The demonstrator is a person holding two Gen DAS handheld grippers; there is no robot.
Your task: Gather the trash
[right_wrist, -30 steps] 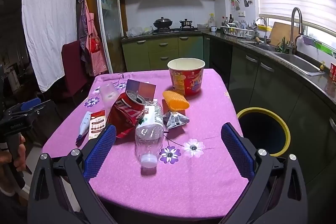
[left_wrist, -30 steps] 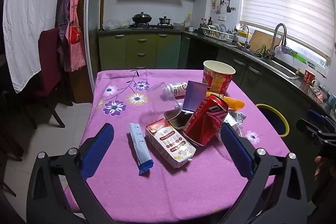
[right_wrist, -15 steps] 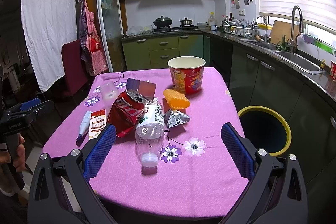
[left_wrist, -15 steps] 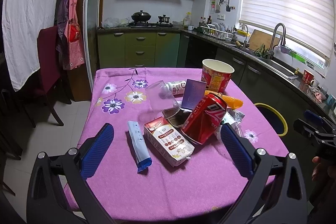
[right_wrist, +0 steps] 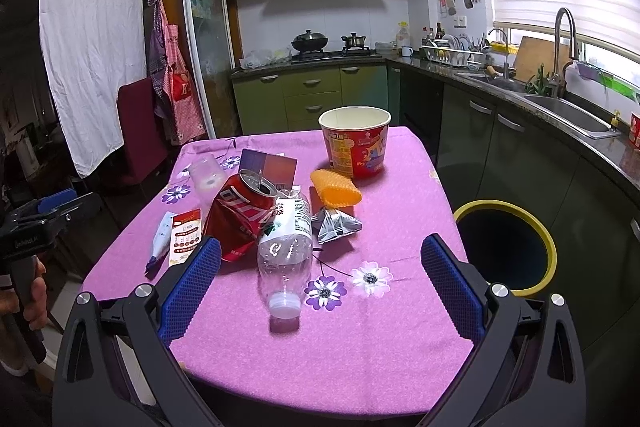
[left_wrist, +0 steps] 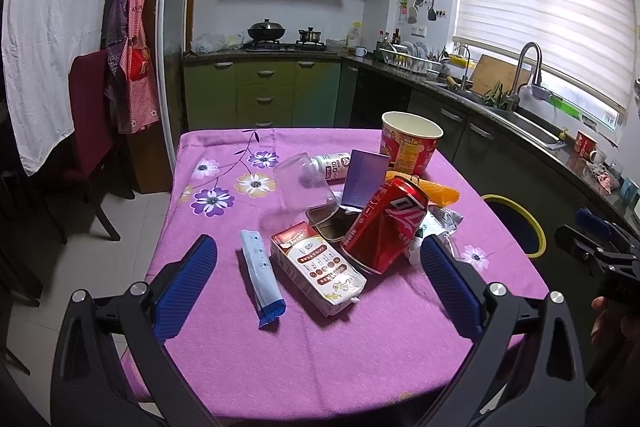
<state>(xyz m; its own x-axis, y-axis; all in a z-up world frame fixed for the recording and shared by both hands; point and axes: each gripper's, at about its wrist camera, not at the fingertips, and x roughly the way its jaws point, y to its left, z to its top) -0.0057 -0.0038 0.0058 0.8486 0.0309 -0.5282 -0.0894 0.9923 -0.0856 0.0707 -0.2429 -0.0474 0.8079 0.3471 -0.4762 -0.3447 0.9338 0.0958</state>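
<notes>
Trash lies in a heap on the purple flowered tablecloth [left_wrist: 360,347]. In the left wrist view I see a red soda can [left_wrist: 386,225], a brown-and-white carton [left_wrist: 318,273], a white-and-blue wrapper [left_wrist: 260,273], a clear cup [left_wrist: 304,185] and a red paper bucket [left_wrist: 410,147]. The right wrist view adds a clear plastic bottle [right_wrist: 286,255], an orange piece [right_wrist: 336,189], a crumpled foil pack [right_wrist: 336,225] and the bucket [right_wrist: 356,141]. My left gripper [left_wrist: 318,285] is open above the table's near edge. My right gripper [right_wrist: 320,285] is open around the bottle's cap end without touching it.
A yellow-rimmed bin [right_wrist: 506,247] stands on the floor right of the table, also visible as the bin [left_wrist: 516,223] from the left. Green cabinets, a stove and a sink counter [right_wrist: 572,115] line the back and right. A dark red chair [left_wrist: 86,131] stands left.
Both views have shifted only slightly; the left gripper has eased a little toward the table. Nothing on the table moved, and both grippers stay open.
</notes>
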